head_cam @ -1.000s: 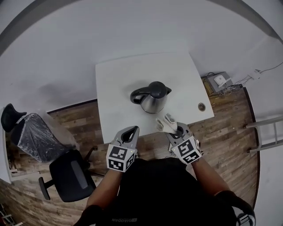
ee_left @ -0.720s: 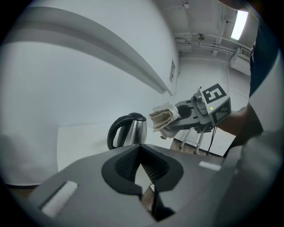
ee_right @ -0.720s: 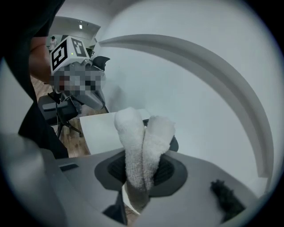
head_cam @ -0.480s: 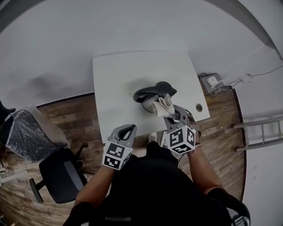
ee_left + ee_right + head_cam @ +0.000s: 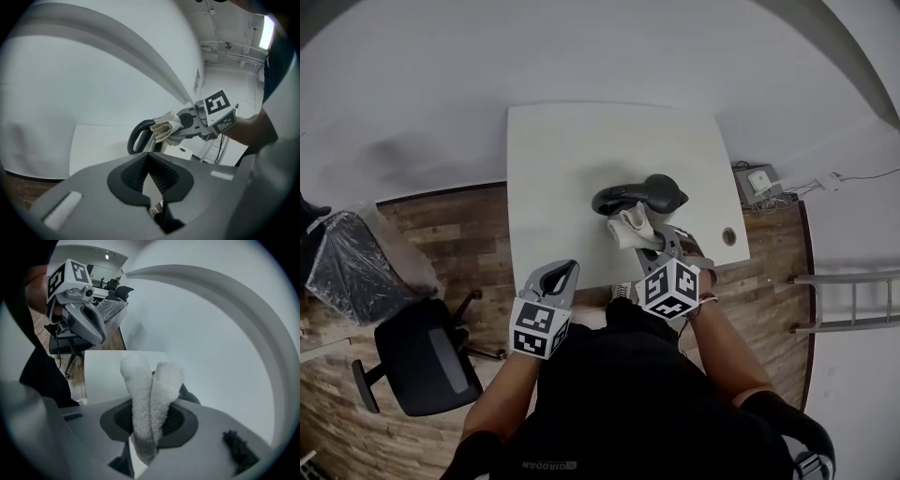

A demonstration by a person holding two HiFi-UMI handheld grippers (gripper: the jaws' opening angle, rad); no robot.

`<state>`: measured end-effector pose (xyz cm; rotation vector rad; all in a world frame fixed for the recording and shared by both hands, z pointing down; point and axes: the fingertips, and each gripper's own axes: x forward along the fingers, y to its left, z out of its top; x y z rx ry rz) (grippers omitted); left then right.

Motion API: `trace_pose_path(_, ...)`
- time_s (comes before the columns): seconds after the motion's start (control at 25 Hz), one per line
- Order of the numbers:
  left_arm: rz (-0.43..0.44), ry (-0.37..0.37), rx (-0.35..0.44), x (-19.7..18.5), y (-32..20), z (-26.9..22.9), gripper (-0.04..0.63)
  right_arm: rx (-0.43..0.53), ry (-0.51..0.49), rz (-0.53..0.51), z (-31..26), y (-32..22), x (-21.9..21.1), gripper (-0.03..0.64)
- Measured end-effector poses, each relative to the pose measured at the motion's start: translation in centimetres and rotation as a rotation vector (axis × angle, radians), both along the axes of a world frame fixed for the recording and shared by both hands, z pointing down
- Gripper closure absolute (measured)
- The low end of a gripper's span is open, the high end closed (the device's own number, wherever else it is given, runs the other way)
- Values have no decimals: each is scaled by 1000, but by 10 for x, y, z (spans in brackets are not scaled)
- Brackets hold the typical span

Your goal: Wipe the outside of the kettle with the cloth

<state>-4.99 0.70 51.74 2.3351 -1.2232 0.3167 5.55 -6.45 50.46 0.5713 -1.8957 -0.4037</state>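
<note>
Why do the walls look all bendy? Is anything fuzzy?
Head view: the wide lens bends everything round the table and darkens the corners. Left gripper view: straight lines arc overhead, and the kettle looks fairly sharp. Right gripper view: the cloth is crisp and the rim is dark.

Left gripper point(image 5: 565, 270), cube point(image 5: 539, 328): black-and-white square markers on the faces in the head view; block patterns only, no letters or digits.
Right gripper point(image 5: 645, 236), cube point(image 5: 673, 289): same kind of square markers; block patterns only, nothing to read as text.
Same cubes in the gripper views: one marker face each, again blocks, no characters.
Black top point(image 5: 628, 394), print point(image 5: 556, 464): one short pale line of capitals low on the chest, upside down to the camera, too small to read reliably.
Legible words, numbers, brands: none.
</note>
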Motion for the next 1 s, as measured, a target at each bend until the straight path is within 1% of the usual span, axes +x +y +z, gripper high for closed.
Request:
trace_pose_path(0.12,-6,-7,-26,-3,1,7,588,-39,7,-8,25,2,-3,520)
trace_pose_path(0.36,-24,-7,-87,-3,2,20,588,-125,53,-41,85,7,-7,520)
trace_pose_path(0.52,-19,-18,-100,3,0,21,588,-174,83,-59,122,6,-6,520)
trace_pose_path(0.8,-22,-44,-115,8,-1,20,588,-211,93,-74,149,12,-4,520)
trace_pose_path(1.0,-11,-57,-116,12,-3,19,588,-191,83,-87,150,12,-6,520)
